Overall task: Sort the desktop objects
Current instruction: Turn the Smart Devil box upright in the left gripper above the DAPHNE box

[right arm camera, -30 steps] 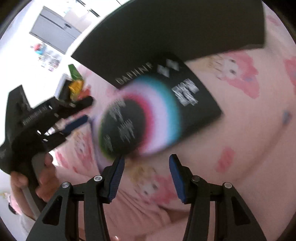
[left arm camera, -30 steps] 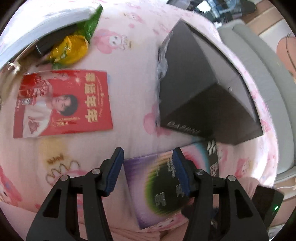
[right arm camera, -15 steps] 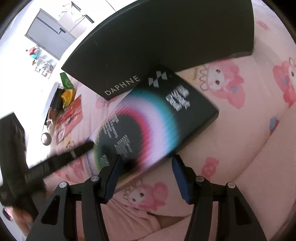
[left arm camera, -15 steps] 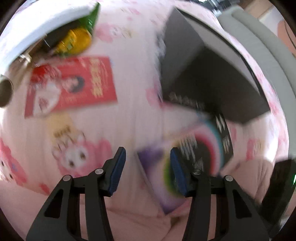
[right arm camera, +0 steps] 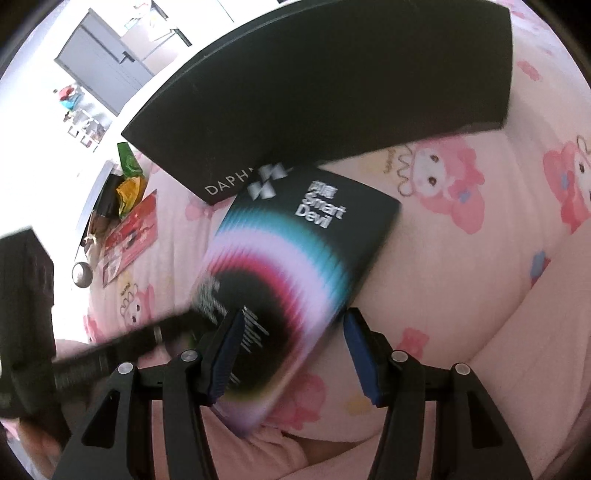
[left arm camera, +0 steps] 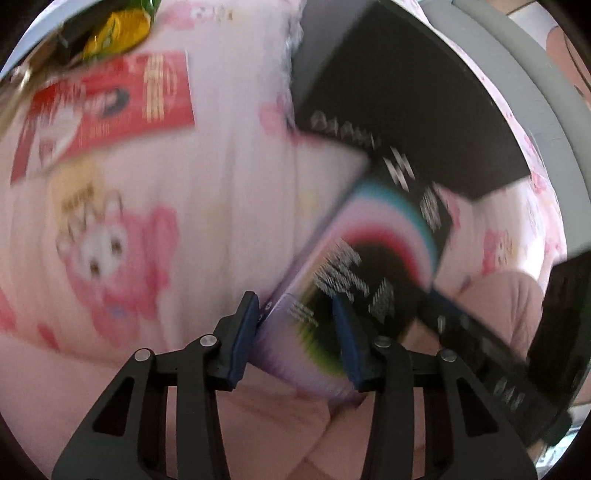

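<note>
A flat rainbow-ringed "Smart Devil" box (left arm camera: 373, 258) (right arm camera: 295, 266) lies tilted on the pink cartoon cloth, its far corner against a big black DAPHNE box (left arm camera: 406, 92) (right arm camera: 332, 92). My left gripper (left arm camera: 295, 332) has its jaws around the near end of the rainbow box, one blue pad at its edge and one over its face; its arm also shows in the right wrist view (right arm camera: 110, 350). My right gripper (right arm camera: 291, 350) is open with the box's near end between its fingers, not clamped.
A red printed packet (left arm camera: 107, 110) (right arm camera: 129, 240) lies at the far left, with a yellow and green snack bag (left arm camera: 118, 33) (right arm camera: 129, 184) behind it by a white tray. A grey sofa edge (left arm camera: 517, 74) runs along the right.
My left gripper moved forward and narrowed around the rainbow box, which has tilted and turned. The right gripper came closer to the box's near end.
</note>
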Demonstrator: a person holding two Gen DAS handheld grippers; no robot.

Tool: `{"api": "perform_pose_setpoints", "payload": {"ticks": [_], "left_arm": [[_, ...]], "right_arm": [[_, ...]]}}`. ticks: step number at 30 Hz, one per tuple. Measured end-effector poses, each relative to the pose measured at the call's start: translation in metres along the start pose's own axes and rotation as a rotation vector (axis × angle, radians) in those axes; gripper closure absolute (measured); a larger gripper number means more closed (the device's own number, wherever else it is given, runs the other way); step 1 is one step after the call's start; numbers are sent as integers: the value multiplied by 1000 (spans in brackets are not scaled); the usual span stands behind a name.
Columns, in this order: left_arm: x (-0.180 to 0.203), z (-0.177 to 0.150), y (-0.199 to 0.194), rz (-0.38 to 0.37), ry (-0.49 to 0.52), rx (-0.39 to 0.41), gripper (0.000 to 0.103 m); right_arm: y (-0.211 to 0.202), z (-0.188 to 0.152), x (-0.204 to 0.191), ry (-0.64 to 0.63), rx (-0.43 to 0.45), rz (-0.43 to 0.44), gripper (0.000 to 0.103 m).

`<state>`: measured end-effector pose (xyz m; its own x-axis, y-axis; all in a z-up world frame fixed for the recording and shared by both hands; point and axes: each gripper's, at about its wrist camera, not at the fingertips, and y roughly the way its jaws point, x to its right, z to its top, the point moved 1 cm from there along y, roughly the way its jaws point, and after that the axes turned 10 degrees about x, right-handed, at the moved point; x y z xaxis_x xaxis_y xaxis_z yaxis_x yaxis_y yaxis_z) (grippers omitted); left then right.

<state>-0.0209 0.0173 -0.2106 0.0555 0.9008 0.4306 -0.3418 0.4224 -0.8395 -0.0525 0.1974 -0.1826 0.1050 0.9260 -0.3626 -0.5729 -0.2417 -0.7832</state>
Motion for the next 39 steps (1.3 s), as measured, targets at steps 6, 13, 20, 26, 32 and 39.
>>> {"api": "perform_pose_setpoints", "payload": {"ticks": [6, 13, 20, 26, 32, 39], "left_arm": [[-6, 2, -4, -48, -79, 32, 62], [-9, 2, -2, -68, -123, 48, 63], [-9, -11, -7, -78, -114, 36, 63], [-10, -16, -5, -86, -130, 33, 60], [-10, -24, -14, -137, -159, 52, 63], [-3, 29, 23, -115, -164, 34, 64]], "right_arm": [[-7, 6, 1, -15, 4, 77, 50], [5, 10, -8, -60, 37, 117, 48], [-2, 6, -2, -86, 28, 59, 48], [9, -13, -8, -126, -50, 85, 45], [4, -7, 0, -84, -20, 113, 49], [7, 0, 8, -77, 1, 84, 56]]}}
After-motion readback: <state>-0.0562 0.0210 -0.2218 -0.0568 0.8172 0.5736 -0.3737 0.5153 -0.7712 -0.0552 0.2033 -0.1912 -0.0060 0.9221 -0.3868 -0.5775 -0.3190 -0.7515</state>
